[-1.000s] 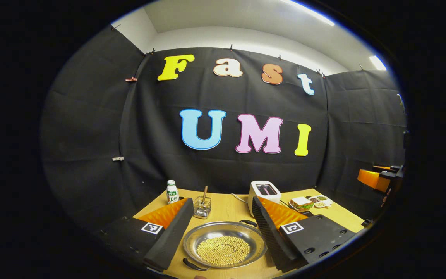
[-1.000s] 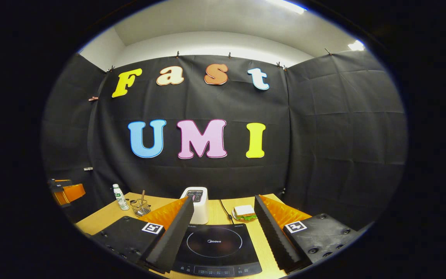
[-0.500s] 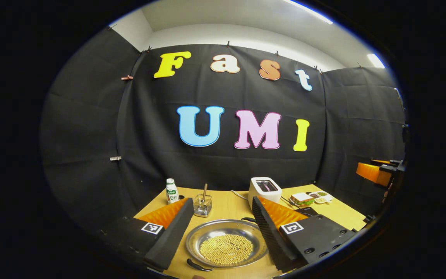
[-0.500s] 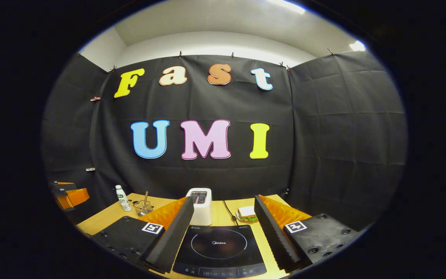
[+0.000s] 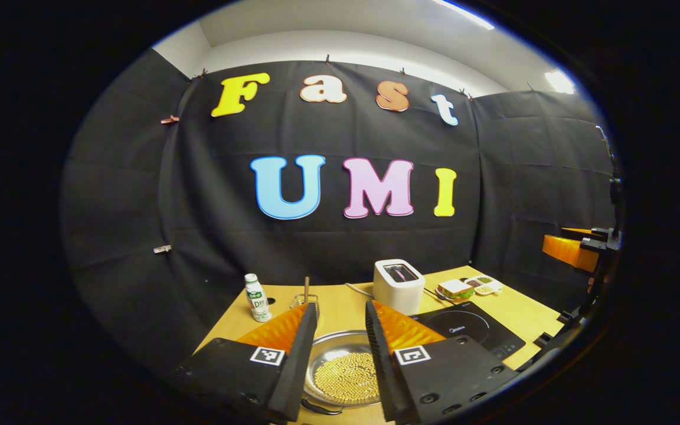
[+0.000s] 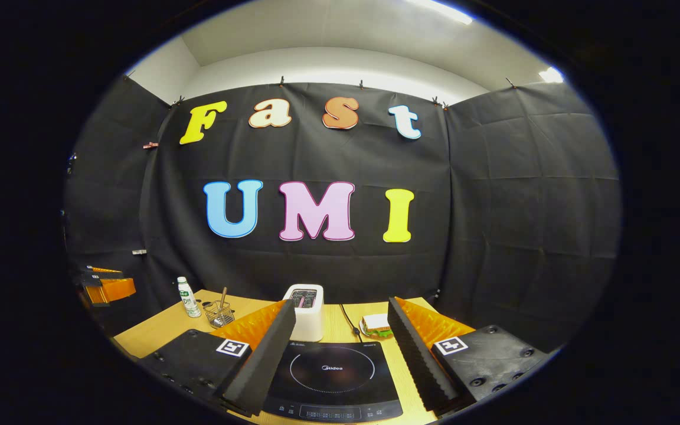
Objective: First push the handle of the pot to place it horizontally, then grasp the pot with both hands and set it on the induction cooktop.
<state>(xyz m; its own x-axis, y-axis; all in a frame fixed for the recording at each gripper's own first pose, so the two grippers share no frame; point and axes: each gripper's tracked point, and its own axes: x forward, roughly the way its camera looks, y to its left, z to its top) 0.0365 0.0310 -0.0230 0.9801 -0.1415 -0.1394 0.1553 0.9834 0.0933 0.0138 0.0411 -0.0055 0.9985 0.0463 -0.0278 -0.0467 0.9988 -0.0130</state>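
Pale wood table (image 5: 340, 307), left gripper view, left to right: small bottle (image 5: 255, 297) near the far left edge; wire basket (image 5: 303, 300) with an upright stick, partly hidden behind the left finger; shallow metal pot (image 5: 340, 369) holding yellow beads, seen in the gap between the fingers of the left gripper (image 5: 336, 345); dark handle (image 5: 322, 407) at the pot's near rim. Jaws partly closed, with a narrow gap, poised above the pot, gripping nothing. Further right: white toaster (image 5: 398, 284); black induction cooktop (image 5: 471, 330) just beside the pot; sandwich (image 5: 455, 288) and small dishes (image 5: 483, 285) at the far edge. At the far right rim of this view, part of the other gripper, held apart from the table.

Right gripper view, left to right: part of the other gripper at the left rim; bottle (image 6: 185, 298); wire basket (image 6: 217, 314); toaster (image 6: 304, 311); cooktop (image 6: 333, 378) directly below the right gripper (image 6: 334, 339); sandwich (image 6: 375, 324) behind it. Jaws spread wide, released, nothing between them. Cooktop surface bare here; control strip along its near edge. Pot resting on the table, left of the cooktop.
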